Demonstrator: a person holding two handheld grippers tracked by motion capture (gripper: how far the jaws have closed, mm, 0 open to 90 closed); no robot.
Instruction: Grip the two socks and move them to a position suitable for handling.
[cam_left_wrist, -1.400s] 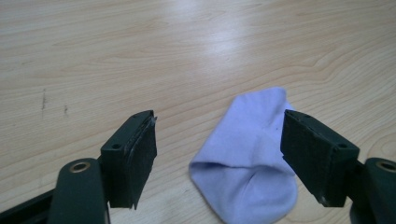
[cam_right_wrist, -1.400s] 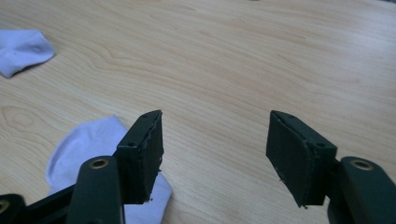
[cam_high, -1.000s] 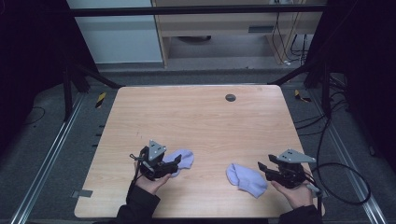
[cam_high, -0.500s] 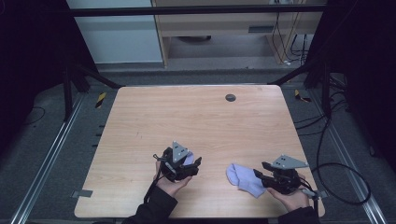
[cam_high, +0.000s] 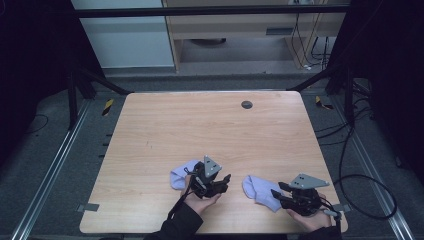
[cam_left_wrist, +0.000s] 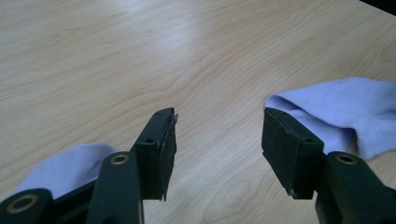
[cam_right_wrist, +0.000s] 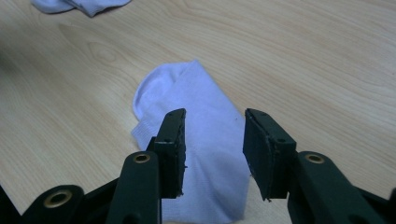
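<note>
- Here, the wooden table carried two pale lilac socks near its front edge, and every place below is given relative to the right sock.
- The right sock lay flat on the wood in the high view, its rounded end pointing away from the right gripper; in the right gripper view the same sock ran lengthwise under that gripper.
- The right gripper sat at the sock's near-right end, low over the cloth. Its jaws had just been closing, yet a clear gap stood between the pads, with cloth showing below that gap (nothing pinched, so the claw counted as released).
- The left sock lay well to the left of the right sock, partly covered by the left gripper.
- The left gripper stood between the two socks in the high view, pointing toward the right sock and just short of it.
- In the left gripper view, the gripper had bare wood between its pads; its jaws had also just been closing but remained apart, grasping nothing.
- From there, the right sock lay behind the right-hand jaw, and the left sock peeked out behind the left-hand jaw.
- A small dark round disc sat far beyond the right sock, near the table's back edge.
</note>
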